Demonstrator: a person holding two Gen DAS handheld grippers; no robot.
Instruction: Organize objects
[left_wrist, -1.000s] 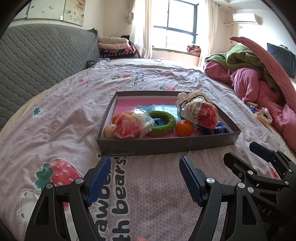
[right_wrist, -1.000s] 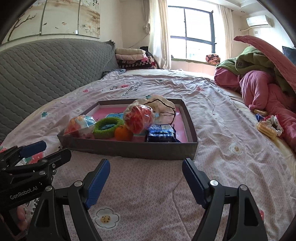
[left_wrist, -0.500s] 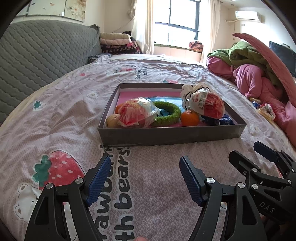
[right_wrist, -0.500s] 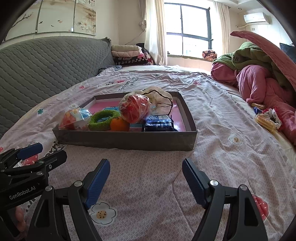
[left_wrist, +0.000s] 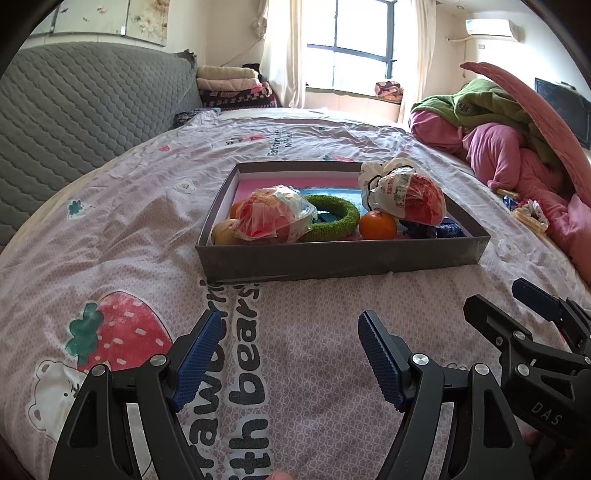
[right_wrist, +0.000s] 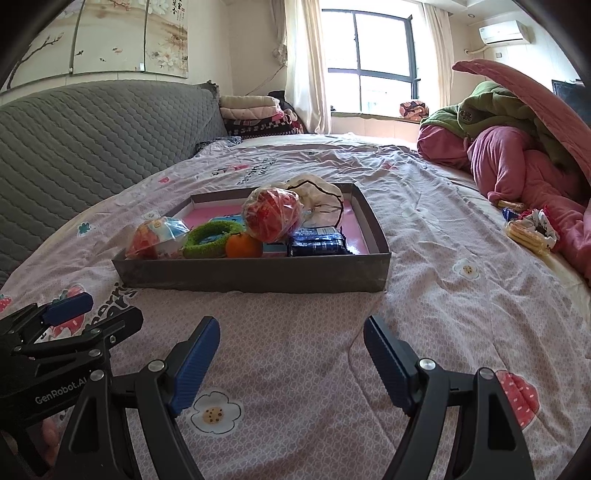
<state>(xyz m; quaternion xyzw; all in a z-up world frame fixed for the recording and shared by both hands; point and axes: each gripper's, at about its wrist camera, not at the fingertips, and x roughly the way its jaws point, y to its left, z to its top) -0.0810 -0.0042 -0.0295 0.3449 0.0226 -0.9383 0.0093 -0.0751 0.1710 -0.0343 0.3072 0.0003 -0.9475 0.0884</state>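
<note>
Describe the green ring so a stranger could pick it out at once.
On the bed, find the shallow grey tray with the pink floor. Near its front wall lies the green ring, between a bagged red snack and a loose orange. It alone is fuzzy, green and open in the middle.

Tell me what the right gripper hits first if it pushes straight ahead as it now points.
Probably the near wall of the shallow grey cardboard tray. The open right gripper holds nothing, with only pink patterned bedsheet between; its height above the sheet is unclear.
</note>
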